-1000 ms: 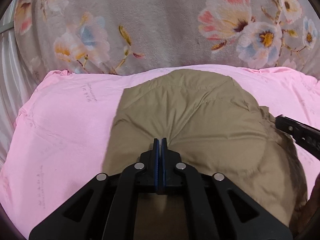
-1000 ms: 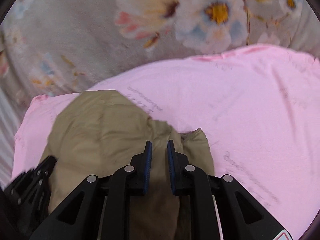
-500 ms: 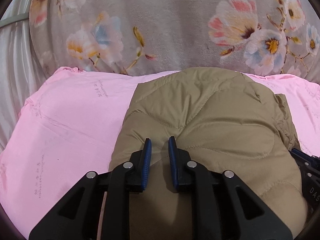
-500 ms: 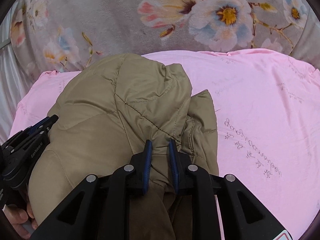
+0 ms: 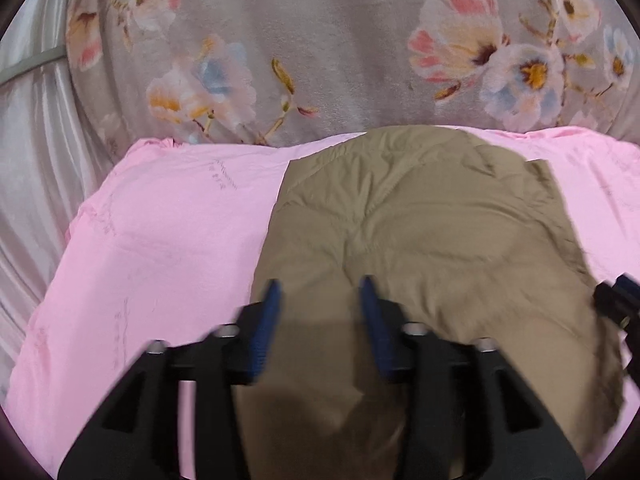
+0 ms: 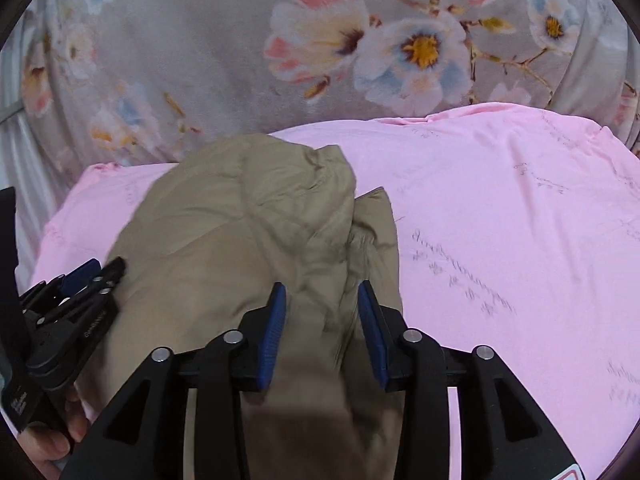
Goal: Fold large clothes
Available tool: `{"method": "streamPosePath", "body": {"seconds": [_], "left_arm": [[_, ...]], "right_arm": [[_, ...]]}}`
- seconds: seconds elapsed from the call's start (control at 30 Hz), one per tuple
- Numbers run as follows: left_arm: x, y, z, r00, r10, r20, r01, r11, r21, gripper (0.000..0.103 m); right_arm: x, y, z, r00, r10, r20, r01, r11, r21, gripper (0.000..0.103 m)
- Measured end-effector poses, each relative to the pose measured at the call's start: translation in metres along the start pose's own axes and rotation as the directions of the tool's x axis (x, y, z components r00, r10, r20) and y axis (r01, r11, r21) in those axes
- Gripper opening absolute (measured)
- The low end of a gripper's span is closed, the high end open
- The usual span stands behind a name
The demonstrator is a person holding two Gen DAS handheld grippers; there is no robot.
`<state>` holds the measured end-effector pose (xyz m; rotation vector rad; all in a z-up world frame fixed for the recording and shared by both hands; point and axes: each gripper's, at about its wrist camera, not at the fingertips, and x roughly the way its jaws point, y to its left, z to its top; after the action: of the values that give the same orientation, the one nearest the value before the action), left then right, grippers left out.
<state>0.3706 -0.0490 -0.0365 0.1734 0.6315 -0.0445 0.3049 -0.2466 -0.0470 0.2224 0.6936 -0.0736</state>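
Pink sheet [image 5: 168,240] covers the bed, faint script printed on it; grey floral blanket [image 5: 340,40] runs along the far edge, pale satin curtain [image 5: 32,160] hangs at far left.

Tan quilted jacket [image 5: 420,232] lies folded on the pink sheet, bulk toward the near side, top edge reaching almost to the floral blanket. In the right wrist view the jacket [image 6: 240,248] sits left of centre, a thinner flap or sleeve sticking out along its right side.

Left hand-held gripper [image 5: 320,312]: jaws opening, blue pads spread apart over the near part of the jacket. Fabric sits between the pads but they don't press on it. Frame is motion-blurred. Same gripper [image 6: 86,276] shows at the left edge of the right wrist view, with part of a hand [image 6: 60,432] on its handle at lower left.

Right hand-held gripper [image 6: 322,312]: jaws opening, pads apart either side of a raised fold near the jacket's right edge, not pinching it. Its tip [image 5: 616,300] pokes in at the right edge of the left wrist view, just beside the jacket.

Open room: wide bare pink sheet right of the jacket in the right view, a narrower strip left of it in the left view. Far side is tight, jacket top near the blanket. The 2 grippers flank the jacket, well apart from each other.
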Motion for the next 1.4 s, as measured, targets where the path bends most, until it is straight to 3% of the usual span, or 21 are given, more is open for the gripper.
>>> {"method": "streamPosePath", "body": {"seconds": [0.13,0.3,0.43,0.53,0.63,0.7,0.77,1.0,1.23,1.4], "left_arm": [[-0.035,0.004,-0.019,0.999,-0.031,-0.036,0.03,0.999,-0.022,0.059],[-0.054,-0.002,-0.053,0.993,-0.028,-0.113,0.028,1.0,-0.001,0.064],[-0.068,-0.005,-0.075,0.989,-0.03,-0.147,0.033,0.999,0.019,0.065],[-0.084,-0.005,-0.086,0.987,-0.047,-0.152,0.05,0.999,0.016,0.069],[-0.101,-0.005,-0.093,0.989,-0.053,-0.136,0.055,0.998,0.011,0.079],[-0.114,-0.005,-0.099,0.992,-0.05,-0.115,0.051,0.999,0.009,0.091],[-0.125,-0.004,-0.106,0.994,-0.047,-0.097,0.048,0.999,0.008,0.093],[-0.146,0.003,-0.141,0.996,-0.005,-0.088,0.005,1.0,0.004,0.096],[-0.147,0.008,-0.162,0.994,-0.003,-0.11,0.0,1.0,-0.028,0.097],[-0.14,0.0,-0.165,0.99,0.027,-0.136,-0.025,1.0,0.015,0.098]], "right_arm": [[0.001,0.011,-0.038,0.994,-0.049,-0.093,0.041,0.995,-0.086,0.041],[-0.027,0.004,-0.067,0.988,-0.079,-0.13,0.073,0.996,-0.057,0.042],[-0.053,-0.003,-0.085,0.985,-0.075,-0.158,0.071,0.997,-0.032,0.055],[-0.075,-0.001,-0.097,0.986,-0.085,-0.145,0.081,0.996,-0.033,0.063],[-0.096,0.007,-0.109,0.989,-0.097,-0.113,0.091,0.994,-0.057,0.071],[-0.108,0.013,-0.118,0.991,-0.106,-0.085,0.1,0.992,-0.072,0.079],[-0.119,0.02,-0.127,0.991,-0.123,-0.051,0.118,0.989,-0.09,0.085],[-0.138,0.025,-0.161,0.987,-0.159,0.002,0.158,0.98,-0.124,0.087],[-0.137,0.017,-0.17,0.989,-0.146,-0.016,0.145,0.986,-0.077,0.087],[-0.123,0.017,-0.172,0.976,-0.203,-0.076,0.197,0.977,-0.08,0.087]]}}
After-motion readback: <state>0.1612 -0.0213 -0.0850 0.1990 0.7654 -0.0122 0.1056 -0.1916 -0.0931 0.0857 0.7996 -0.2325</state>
